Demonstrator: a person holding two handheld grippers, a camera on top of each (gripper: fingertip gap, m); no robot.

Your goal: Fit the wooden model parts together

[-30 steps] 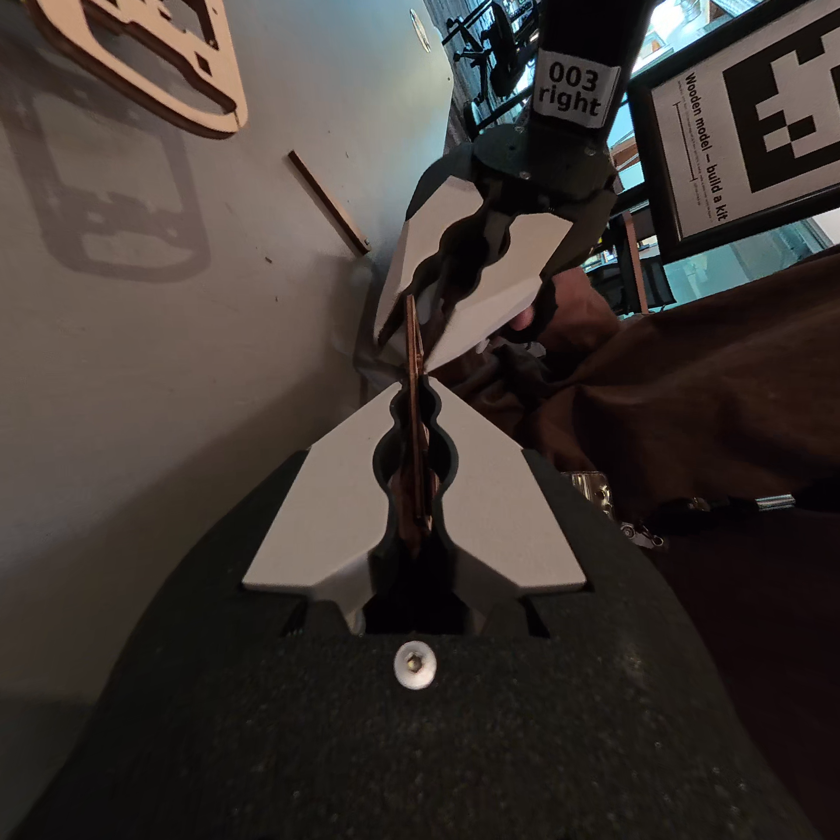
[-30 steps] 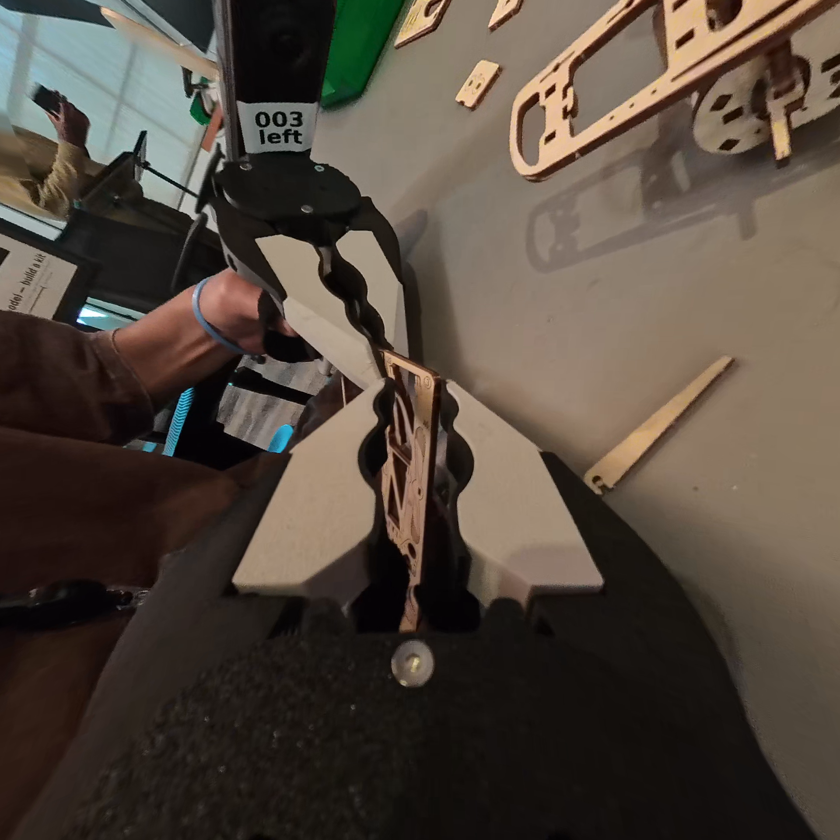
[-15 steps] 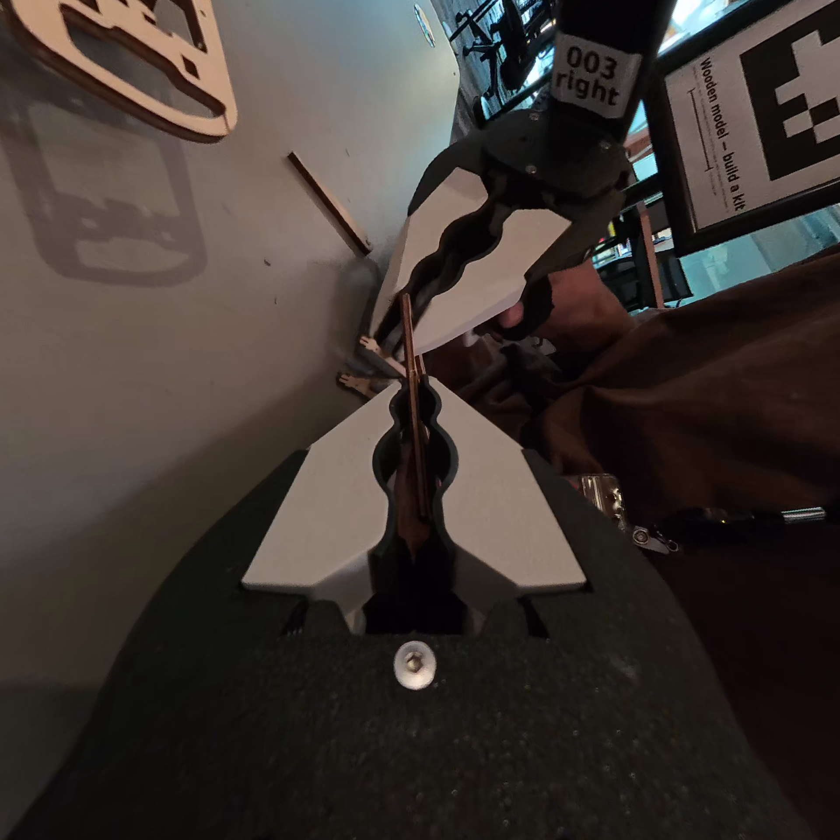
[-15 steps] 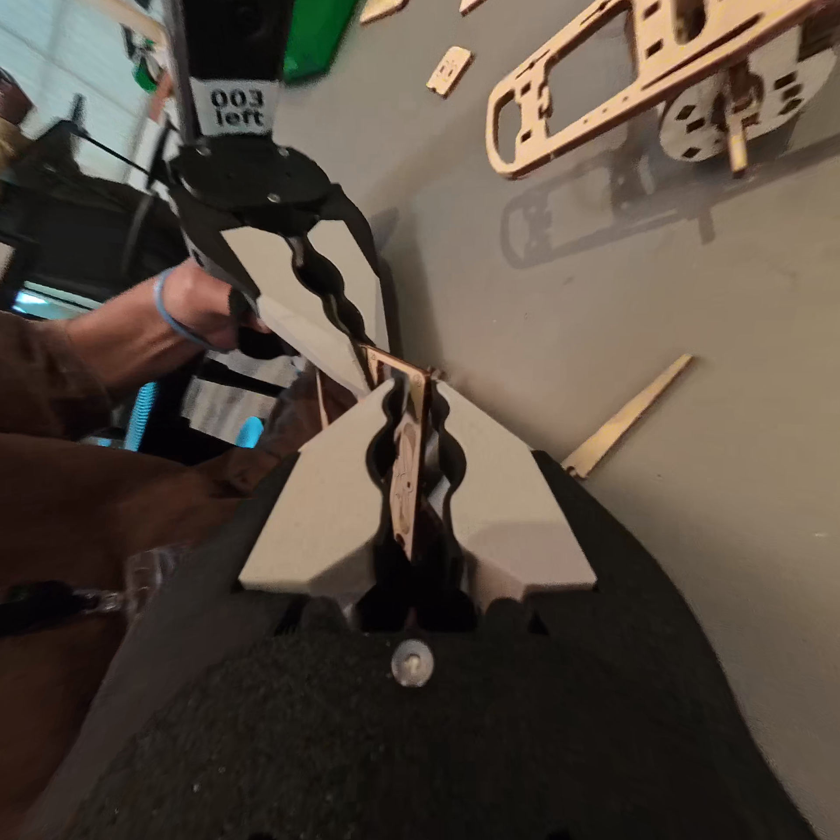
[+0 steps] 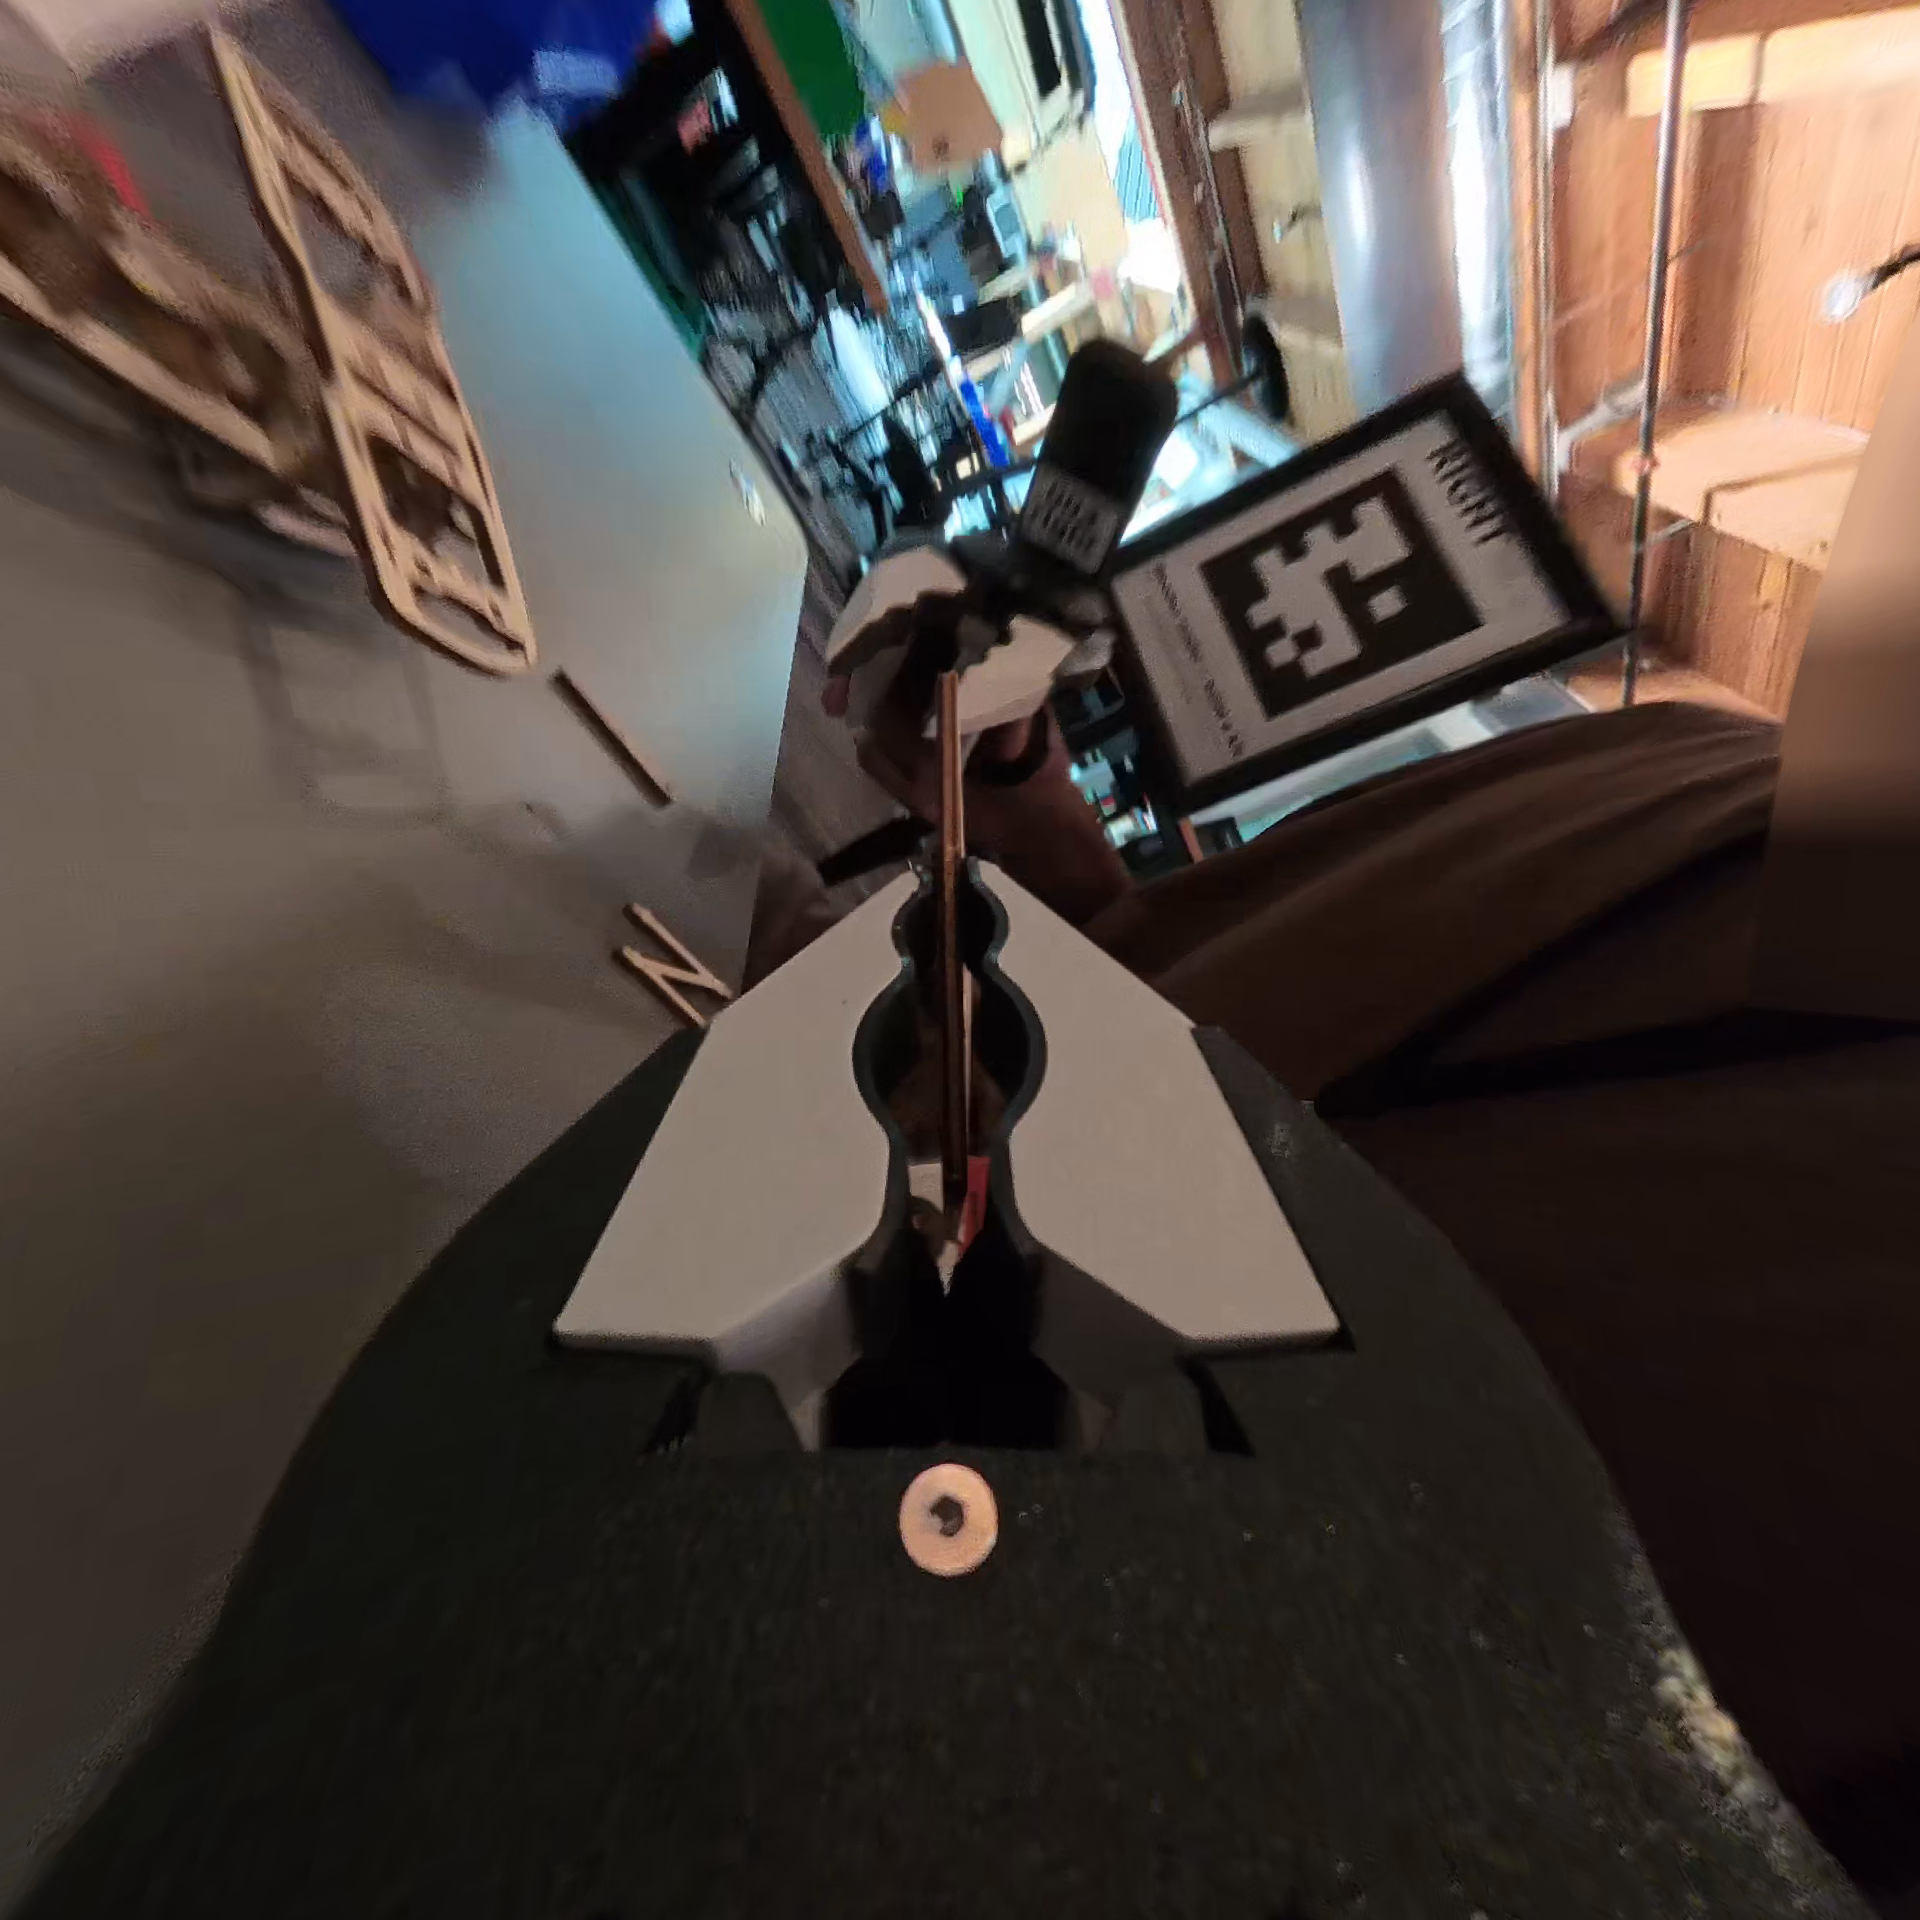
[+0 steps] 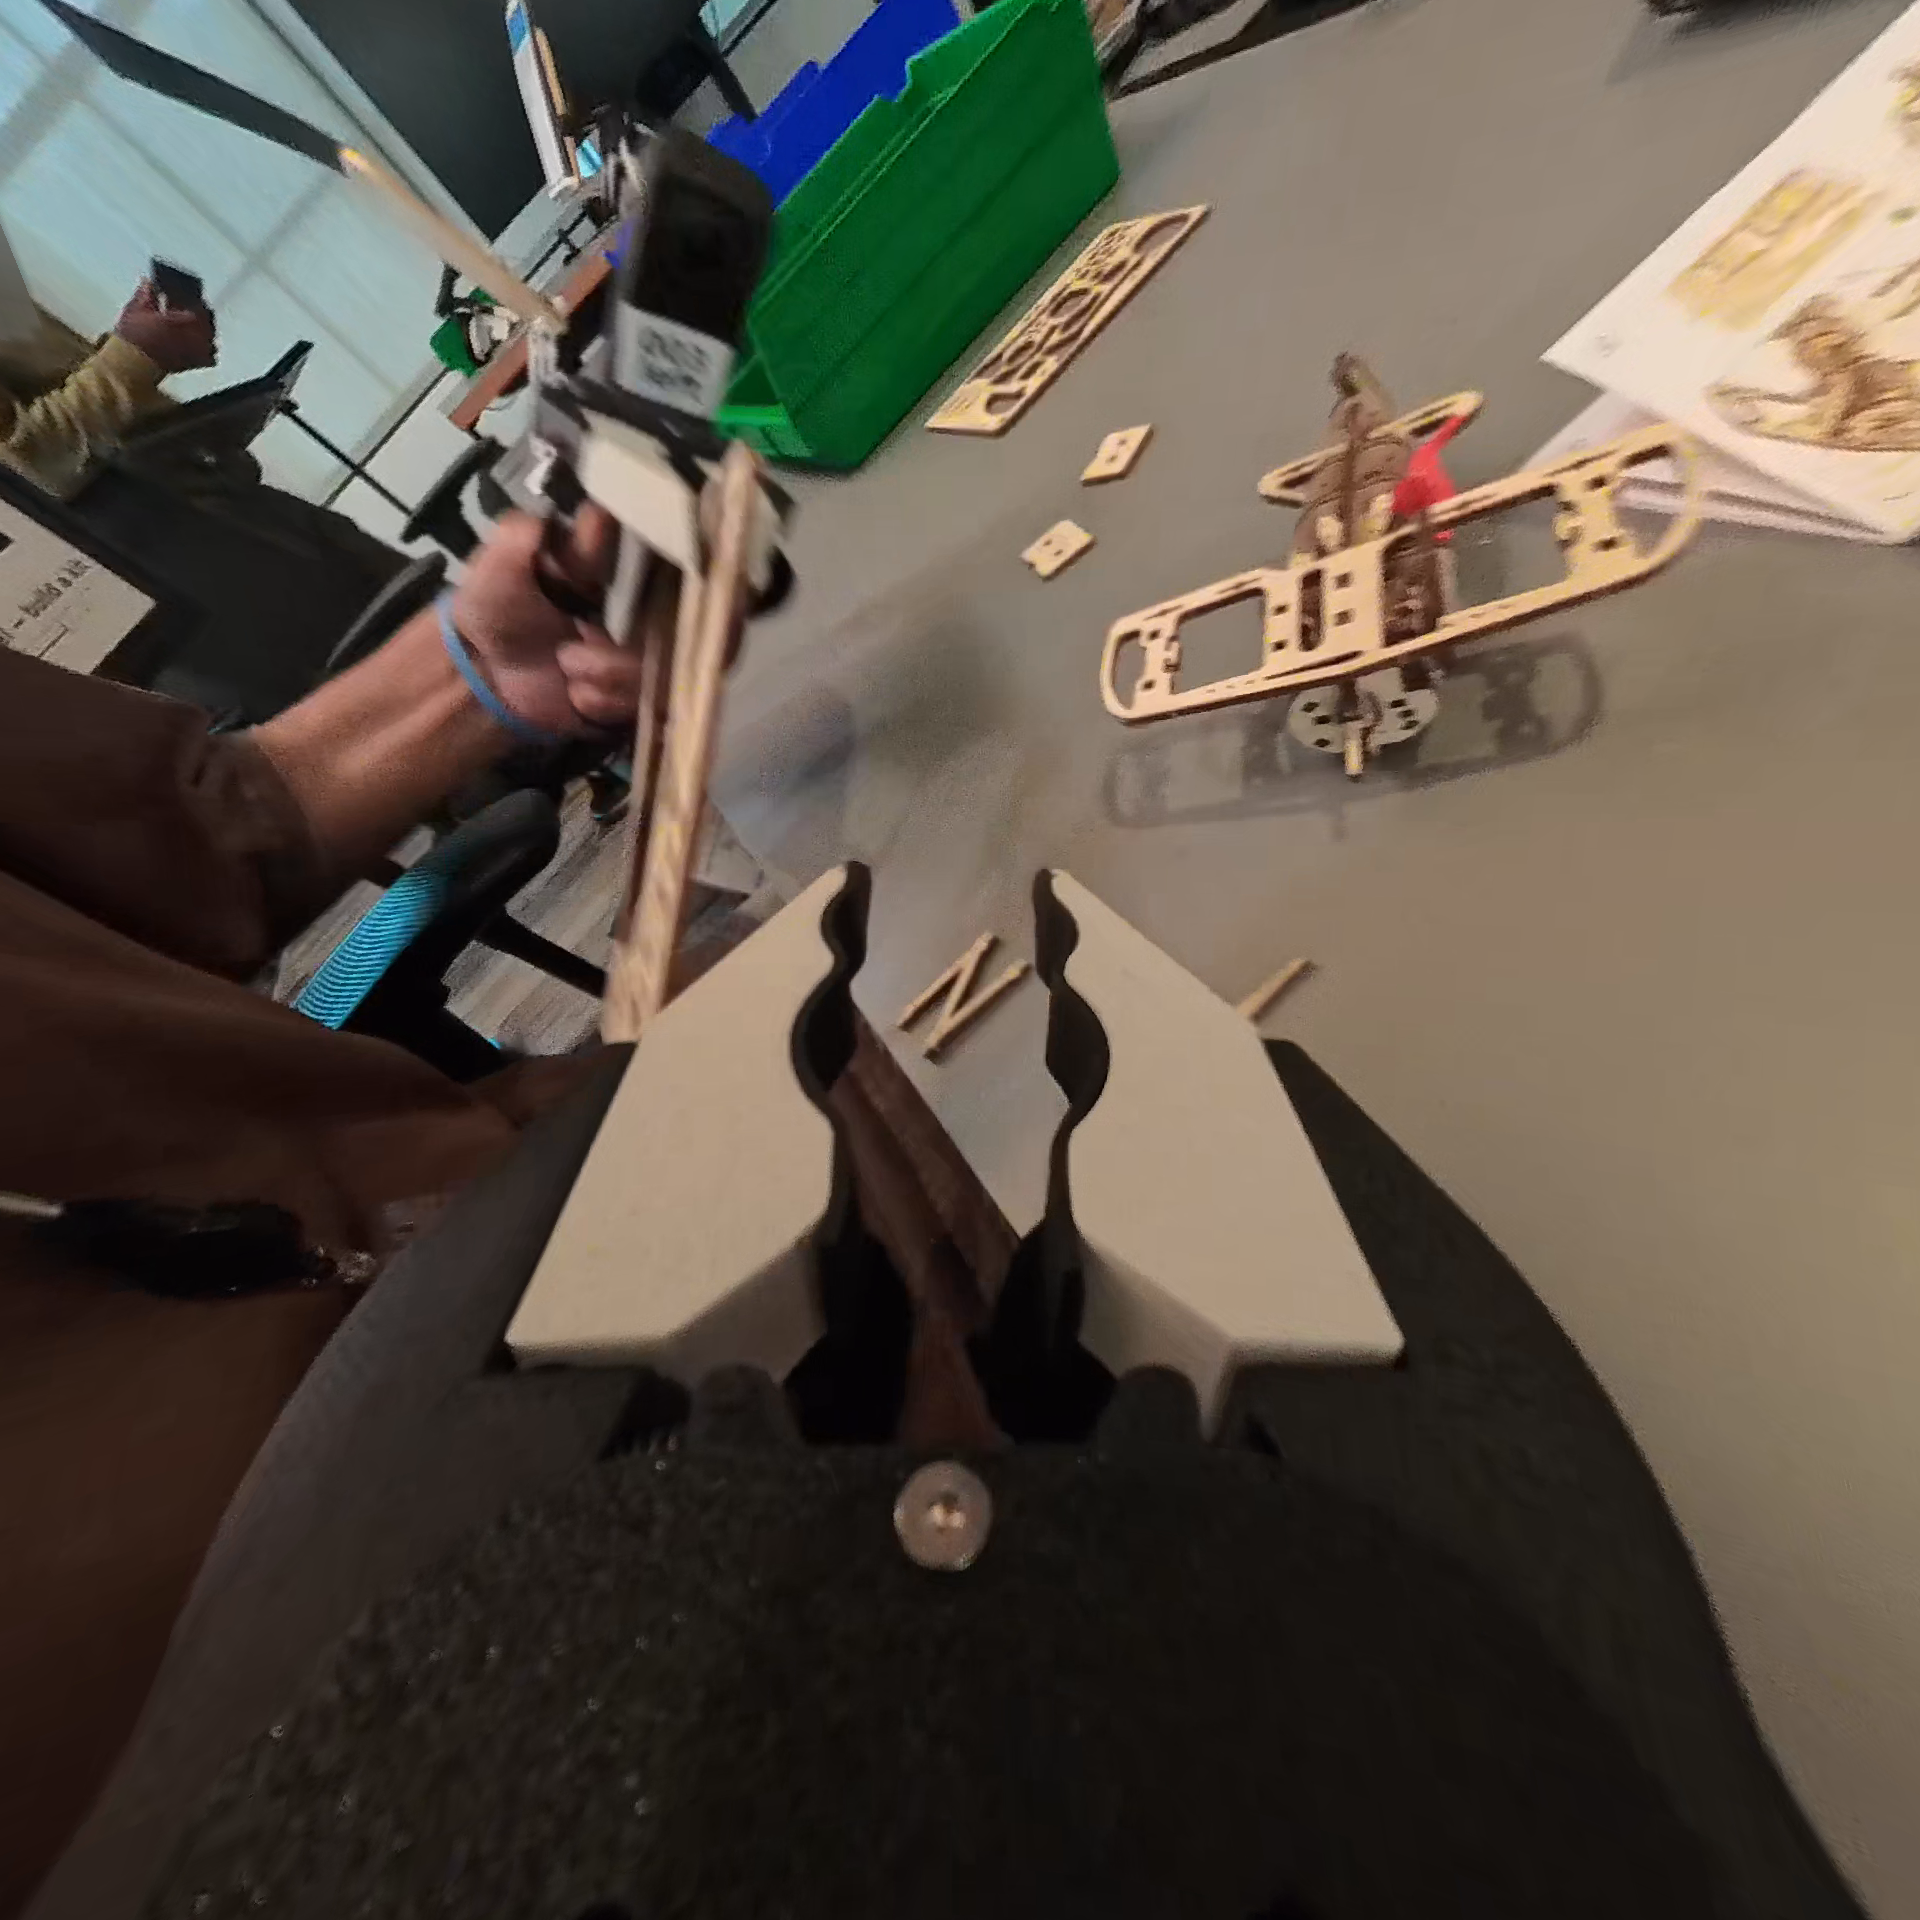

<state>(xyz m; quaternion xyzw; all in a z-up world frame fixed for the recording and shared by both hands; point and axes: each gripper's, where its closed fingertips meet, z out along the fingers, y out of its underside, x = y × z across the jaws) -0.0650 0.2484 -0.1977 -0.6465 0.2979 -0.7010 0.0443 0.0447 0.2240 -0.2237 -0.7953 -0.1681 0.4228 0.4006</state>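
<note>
My left gripper is shut on a thin wooden panel, seen edge-on and sticking out past the fingertips. In the right wrist view the same panel hangs from the left gripper, held in the air at the left. My right gripper is open and empty, jaws well apart, clear of the panel. It shows far off in the left wrist view. A partly built wooden model with a red piece stands on the grey table.
A green bin and a blue bin stand at the back. A sheet of wooden parts, small square pieces, loose sticks and instruction pages lie on the table. A framed sign stands beside it. Spacing between my two grippers at the tips: around 12 cm.
My right gripper has opened, let go of the panel and drawn back. The left gripper keeps the panel and has swung away with it; the grippers are now far apart.
</note>
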